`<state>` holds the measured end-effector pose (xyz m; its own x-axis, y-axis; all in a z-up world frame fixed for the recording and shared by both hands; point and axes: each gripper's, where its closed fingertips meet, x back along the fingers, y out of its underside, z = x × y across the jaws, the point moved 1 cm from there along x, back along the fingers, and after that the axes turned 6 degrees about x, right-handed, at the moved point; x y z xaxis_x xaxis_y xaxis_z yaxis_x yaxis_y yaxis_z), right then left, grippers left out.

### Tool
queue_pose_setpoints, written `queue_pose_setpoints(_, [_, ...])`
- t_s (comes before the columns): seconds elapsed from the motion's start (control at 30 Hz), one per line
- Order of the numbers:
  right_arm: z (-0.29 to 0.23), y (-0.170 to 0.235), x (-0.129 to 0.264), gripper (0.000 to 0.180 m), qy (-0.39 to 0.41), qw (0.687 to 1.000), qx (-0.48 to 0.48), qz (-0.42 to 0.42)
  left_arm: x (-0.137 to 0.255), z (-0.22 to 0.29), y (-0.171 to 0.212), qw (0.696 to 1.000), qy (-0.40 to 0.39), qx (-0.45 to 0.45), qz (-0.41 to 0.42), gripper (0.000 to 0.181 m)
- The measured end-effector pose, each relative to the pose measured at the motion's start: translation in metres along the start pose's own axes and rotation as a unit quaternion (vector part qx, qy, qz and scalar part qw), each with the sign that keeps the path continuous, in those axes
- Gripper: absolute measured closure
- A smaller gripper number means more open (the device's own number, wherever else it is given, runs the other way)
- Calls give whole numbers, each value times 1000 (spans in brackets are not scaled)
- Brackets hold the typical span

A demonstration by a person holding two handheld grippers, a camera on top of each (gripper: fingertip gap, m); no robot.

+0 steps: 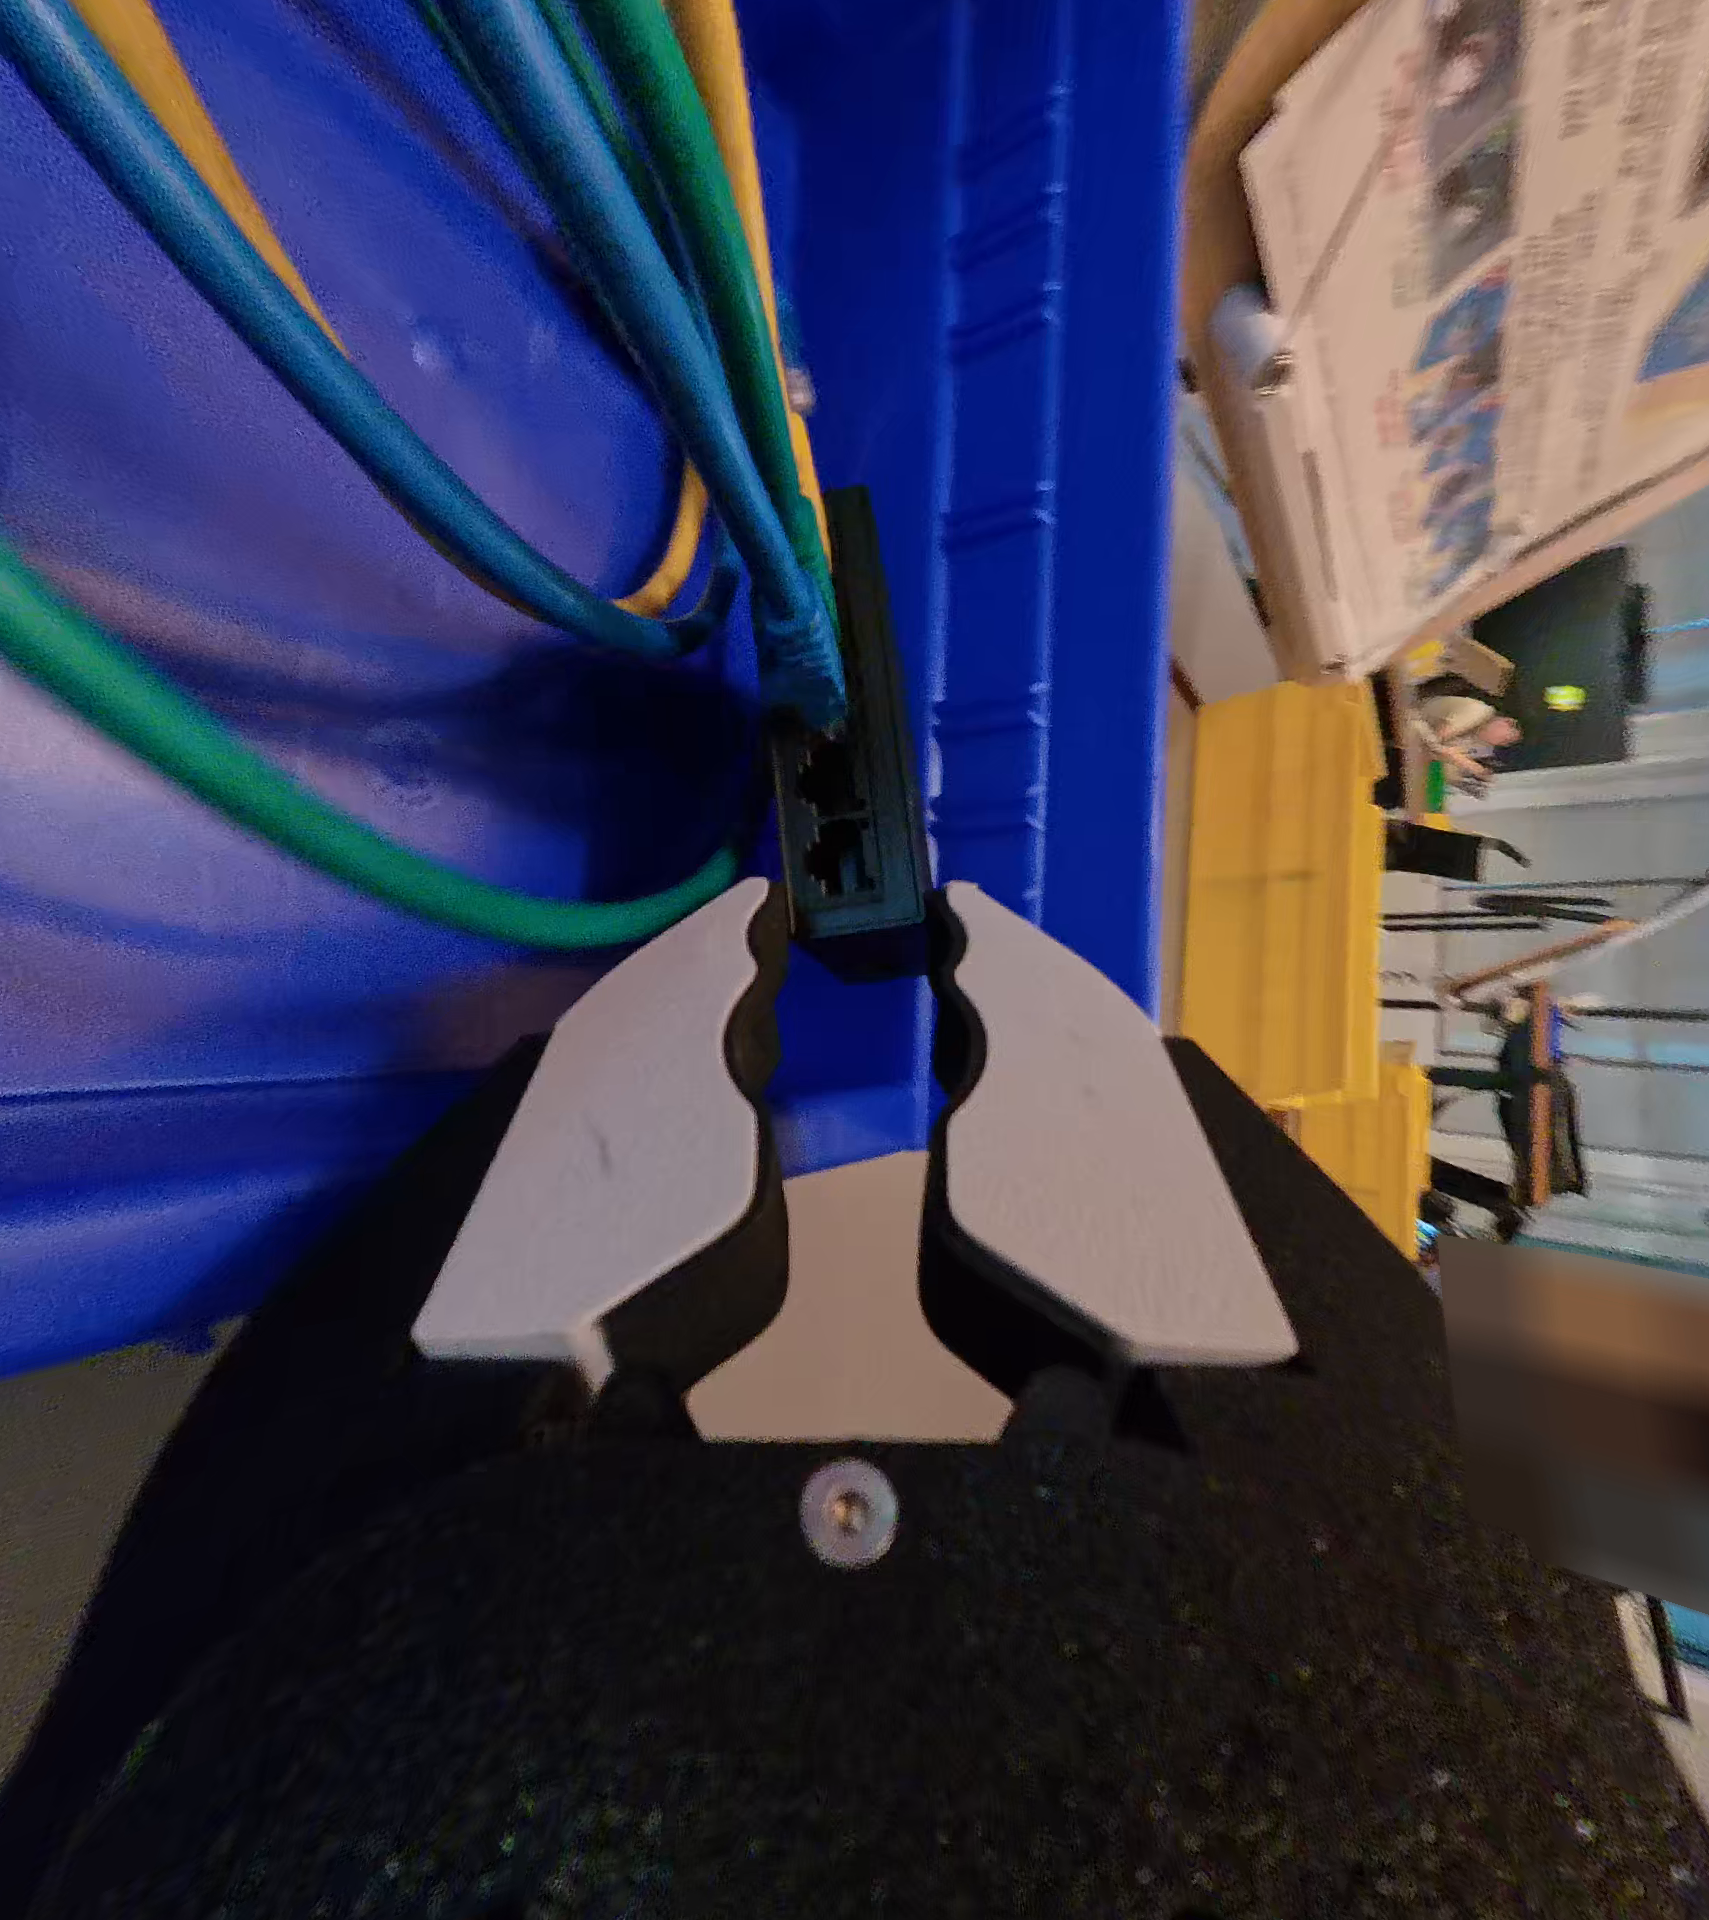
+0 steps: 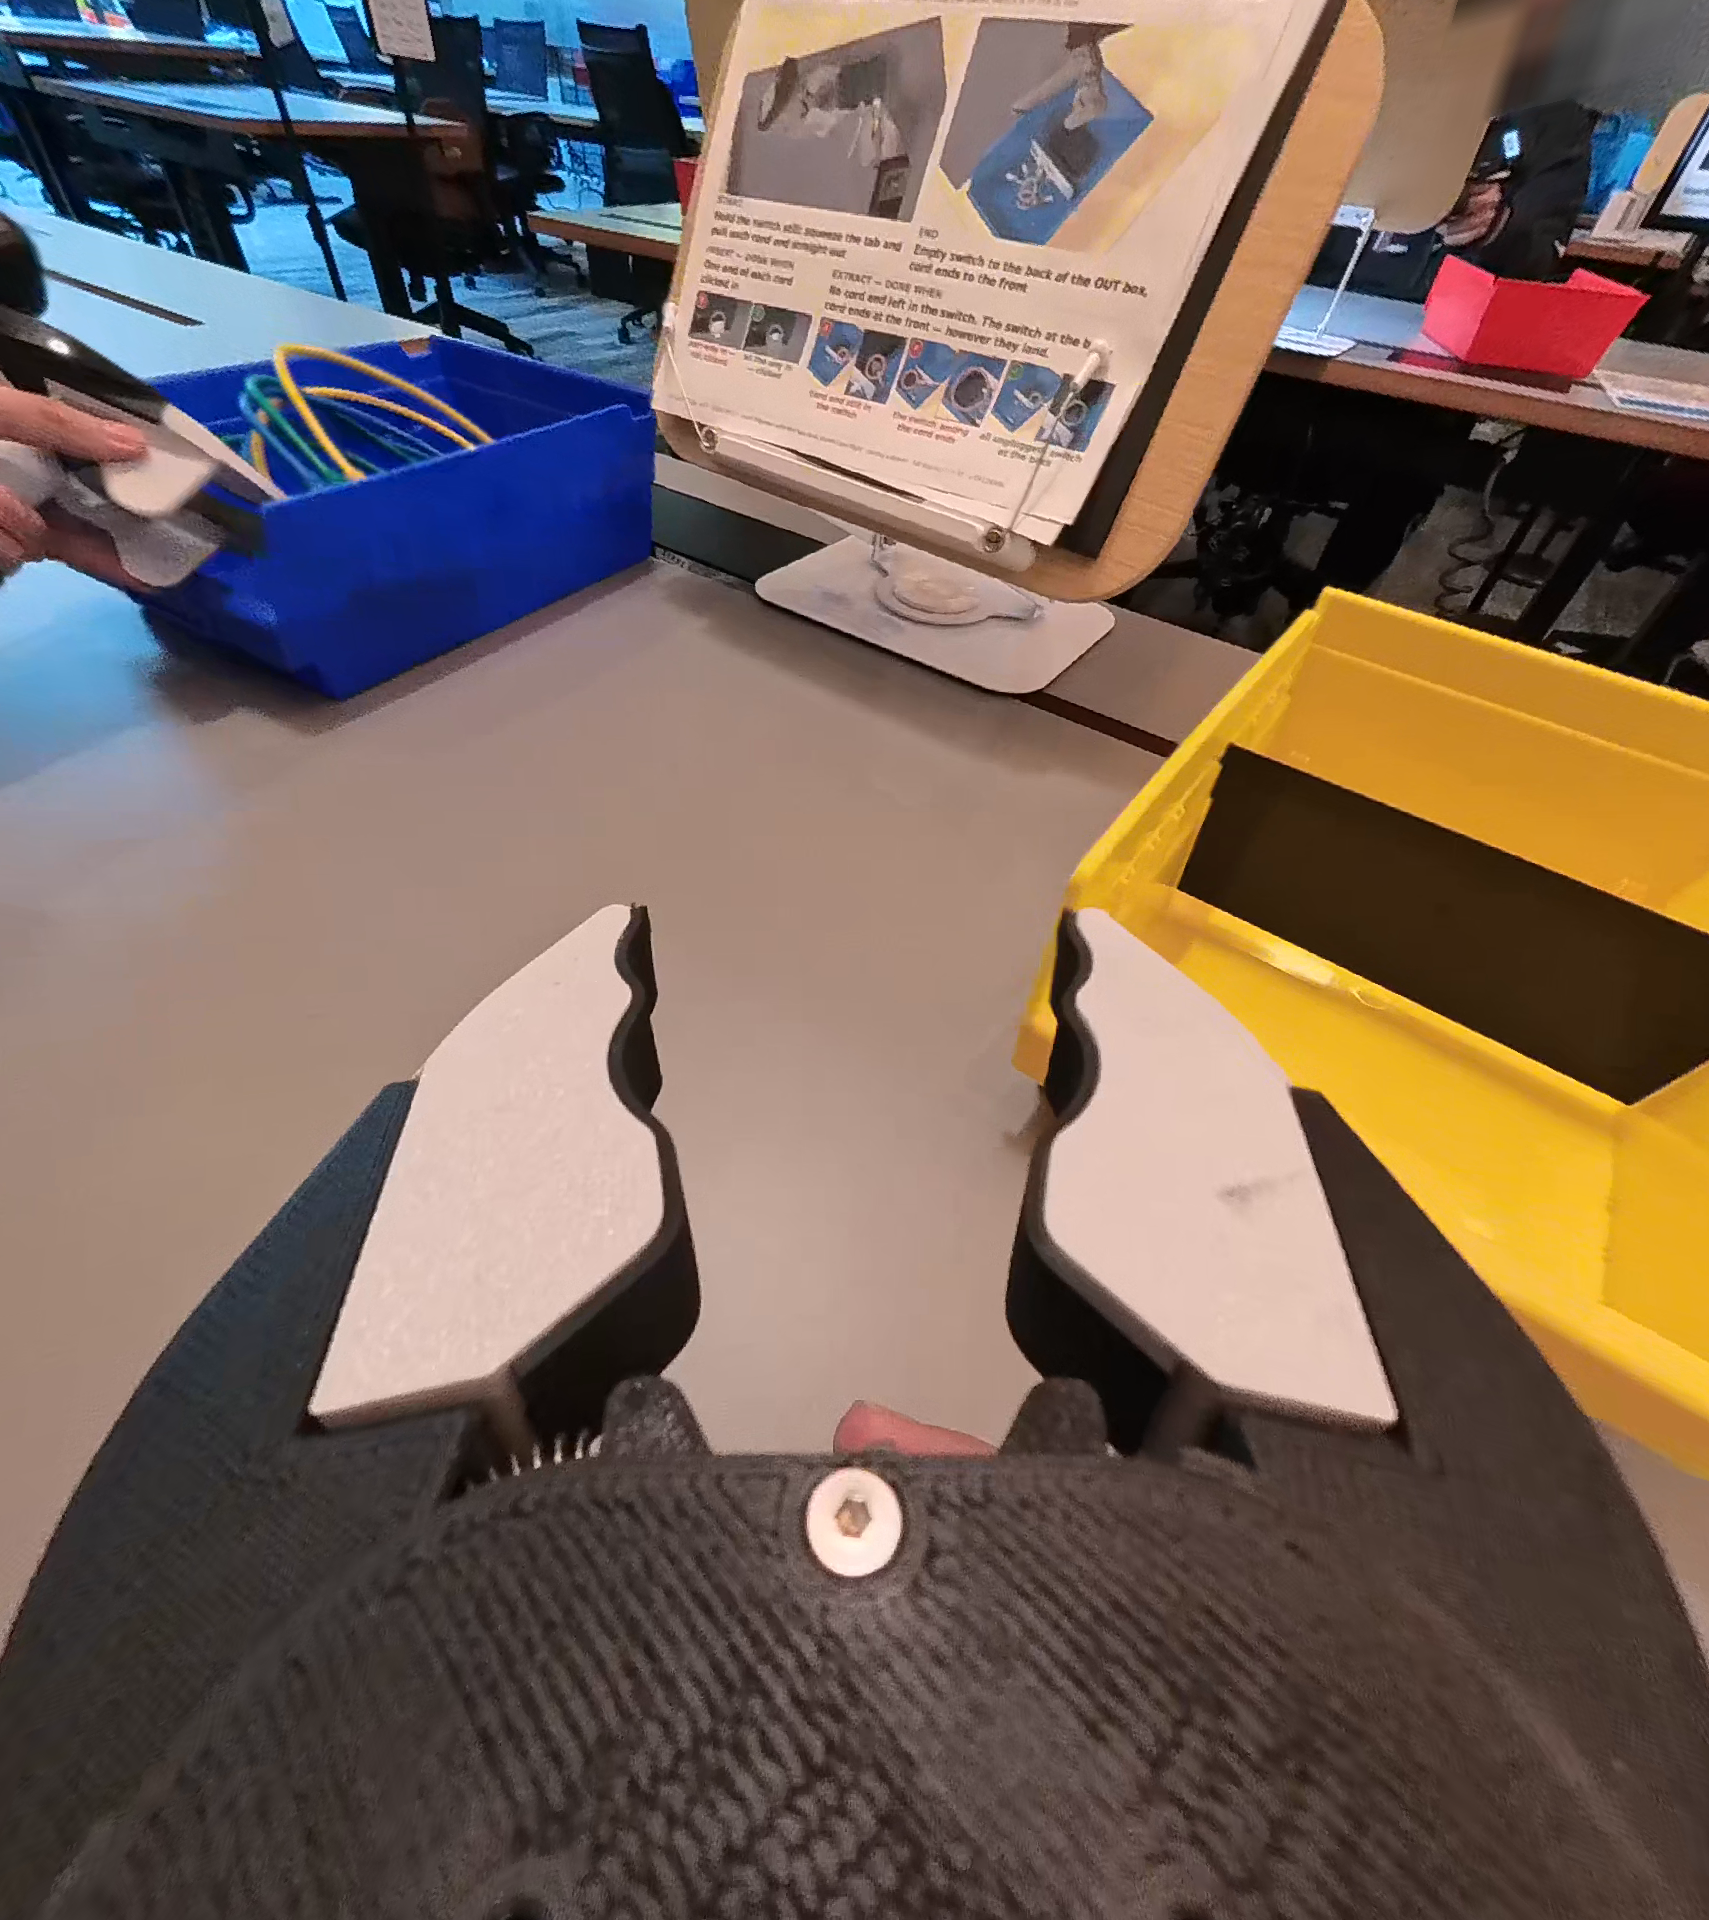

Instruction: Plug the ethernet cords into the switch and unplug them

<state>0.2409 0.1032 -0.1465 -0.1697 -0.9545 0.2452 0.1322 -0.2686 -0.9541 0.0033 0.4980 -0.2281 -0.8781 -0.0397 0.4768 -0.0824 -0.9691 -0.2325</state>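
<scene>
Tabletop (image 2: 517,831), plain grey and matte, bare across the middle. Behind it, rows of long desks (image 2: 237,109) with dark office chairs (image 2: 621,114), carpeted floor, a person (image 2: 1525,187) seated at a far desk beside a red folded box (image 2: 1525,312). At the table's rear edge, a wooden board on a white stand (image 2: 933,613) carrying a printed instruction sheet (image 2: 954,260) with photographs. To the right, a yellow bin (image 2: 1452,1195) with a black panel (image 2: 1484,925) lying inside. To the left rear, a blue bin (image 2: 434,551) holding loops of yellow, green and blue cable.

Inside that blue bin (image 1: 206,520), seen through a tilted, sideways left wrist view: a small black switch (image 1: 860,831) close against the ribbed bin wall. Two empty ports visible at the near end; beyond them, blue cords (image 1: 476,416) and a green cord (image 1: 694,260) plugged in side by side, with yellow cords (image 1: 725,125) behind. Another green cord (image 1: 206,748) sweeping across the bin floor toward the switch.

Left gripper (image 1: 855,909) narrowed around the near end of the switch, white fingers (image 1: 642,1122) pressed to either side of the black casing, clamping it. Same gripper (image 2: 195,488) reaching over the bin rim in the right wrist view, held by a hand (image 2: 8,457).

Right gripper (image 2: 855,925) spread wide above bare table, holding nothing, right fingertip just beside the yellow bin's corner.
</scene>
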Motion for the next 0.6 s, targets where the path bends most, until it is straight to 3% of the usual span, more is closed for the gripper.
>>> queue_pose_setpoints(0.27, [-32,-15,-19,98,-23,999,24,28,59,63,12,981,184,-30,49,155])
queue_pose_setpoints(0.47, [-91,-52,-38,77,-50,992,39,109,102,143,50,950,299,-78,48,156])
queue_pose_setpoints(0.6, [-146,-83,-33,79,-111,979,53,164,125,192,88,926,356,-120,13,156])
